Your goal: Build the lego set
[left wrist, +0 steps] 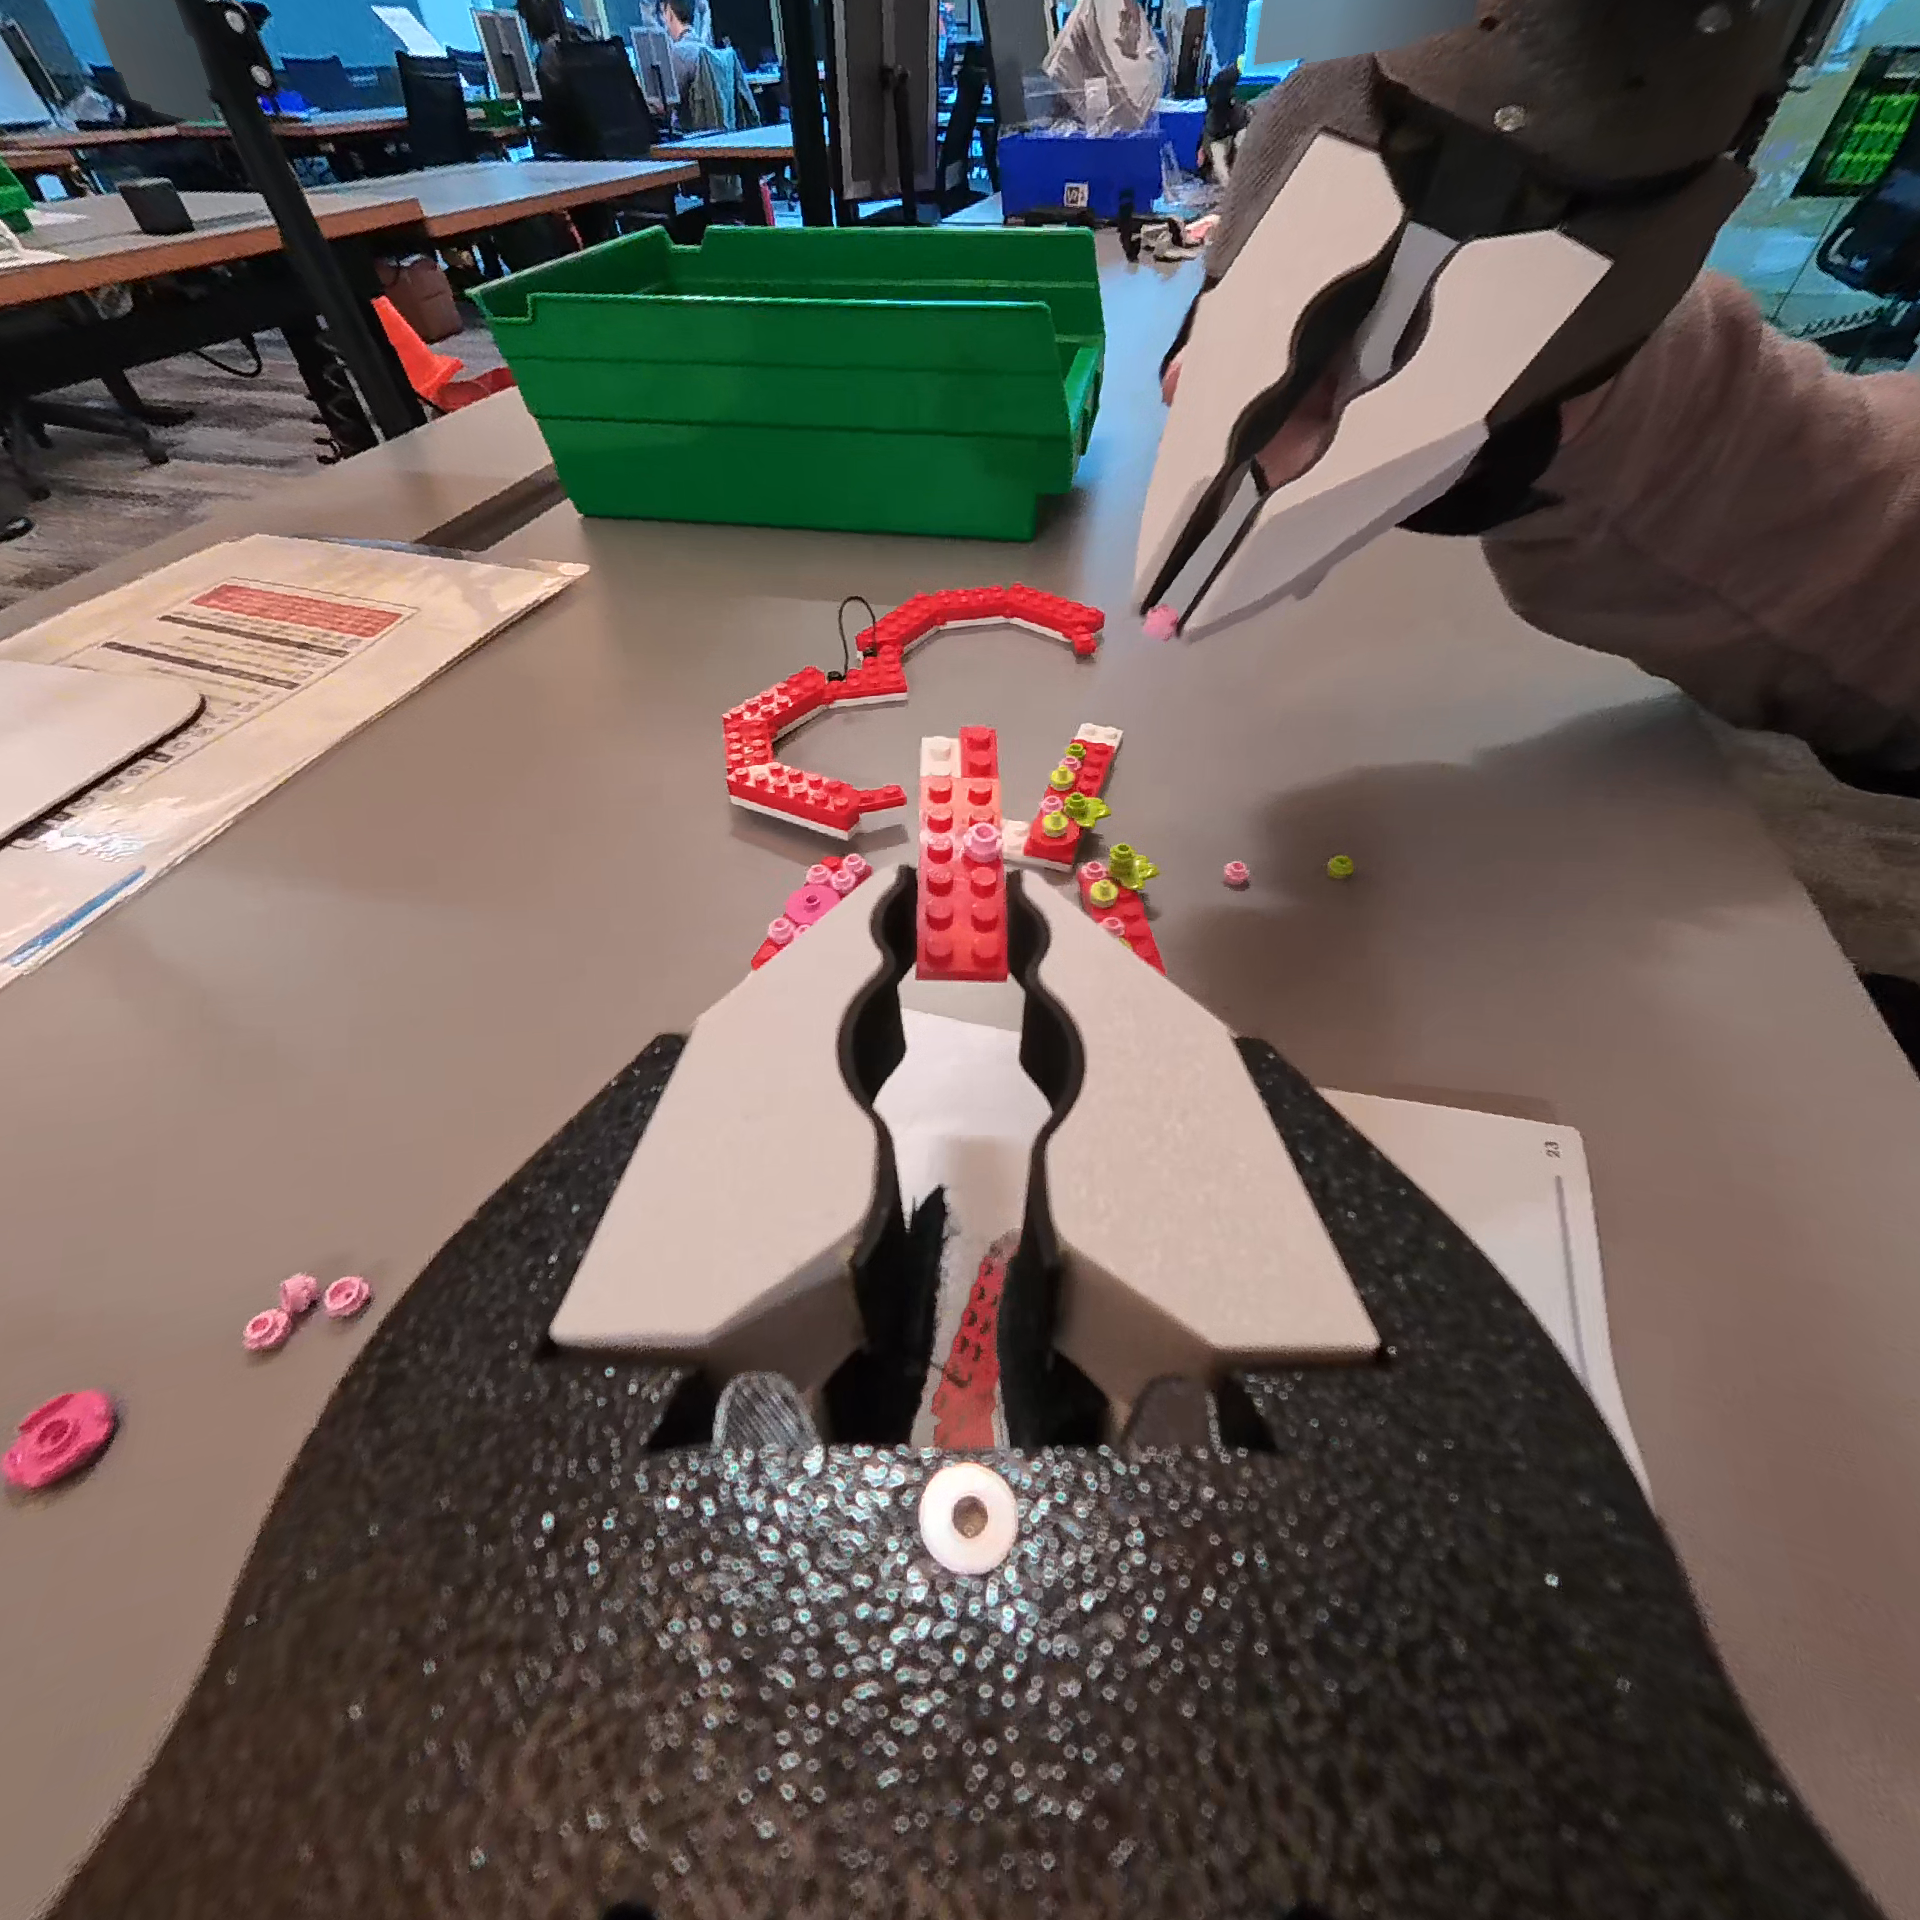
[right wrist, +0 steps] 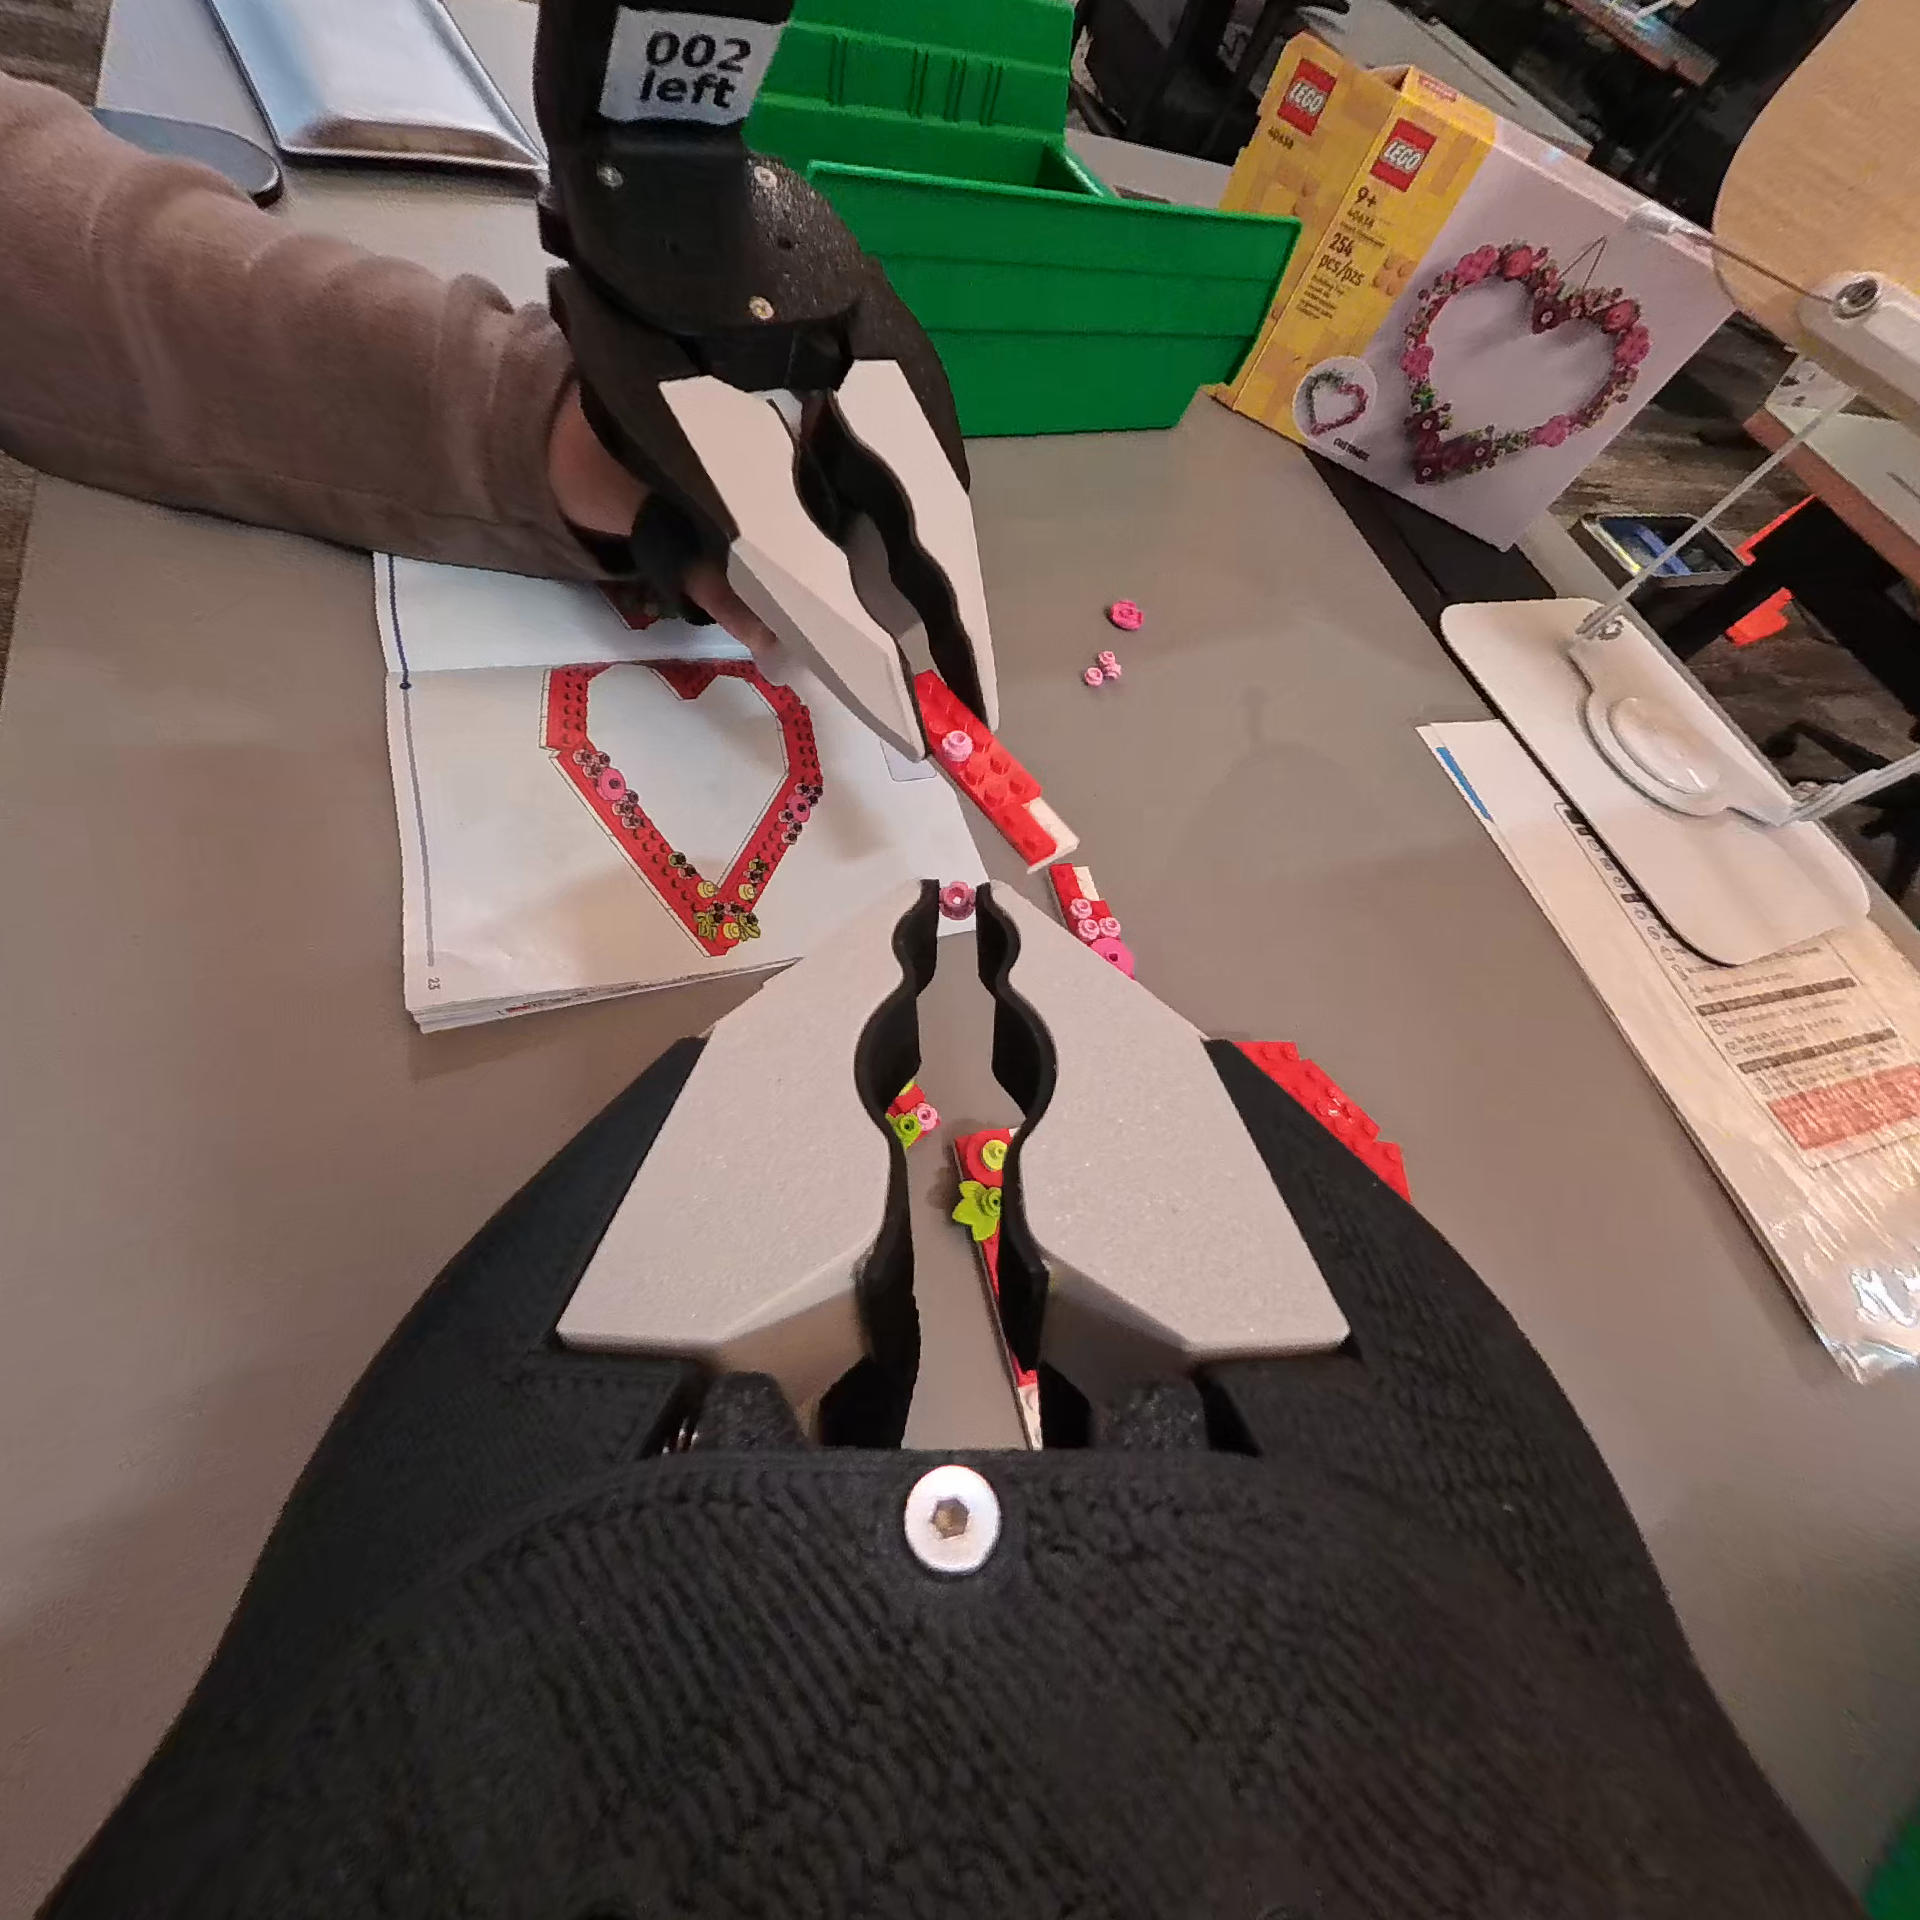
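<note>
My left gripper (left wrist: pixel 961 883) is shut on a red plate strip (left wrist: pixel 961 914) with white end plates, held above the table. One pink round stud (left wrist: pixel 982 842) sits on the strip. My right gripper (right wrist: pixel 956 894) is shut on a small pink round stud (right wrist: pixel 954 900) and is off the table, a short way from the strip (right wrist: pixel 987 774). In the left wrist view the right gripper (left wrist: pixel 1169 621) hangs at the upper right beside the red heart frame piece (left wrist: pixel 914 675). The open instruction booklet (right wrist: pixel 582 810) lies under the left gripper (right wrist: pixel 951 727).
A green bin (left wrist: pixel 821 384) stands at the back, with the set's box (right wrist: pixel 1475 312) beside it. Red strips with pink and lime flowers (left wrist: pixel 1081 800) lie by the frame. Loose pink studs (left wrist: pixel 307 1304), a magenta flower (left wrist: pixel 57 1439) and a lime stud (left wrist: pixel 1340 864) are scattered. A laminated sheet (left wrist: pixel 260 644) lies left. The left gripper's tips are roughly 7 cm from the right gripper's. The magenta flower (left wrist: pixel 57 1439) lies some 20 cm from my left tips, 25 cm from my right tips. My right wrist view (right wrist: pixel 1122 609) looks at it from another angle.
</note>
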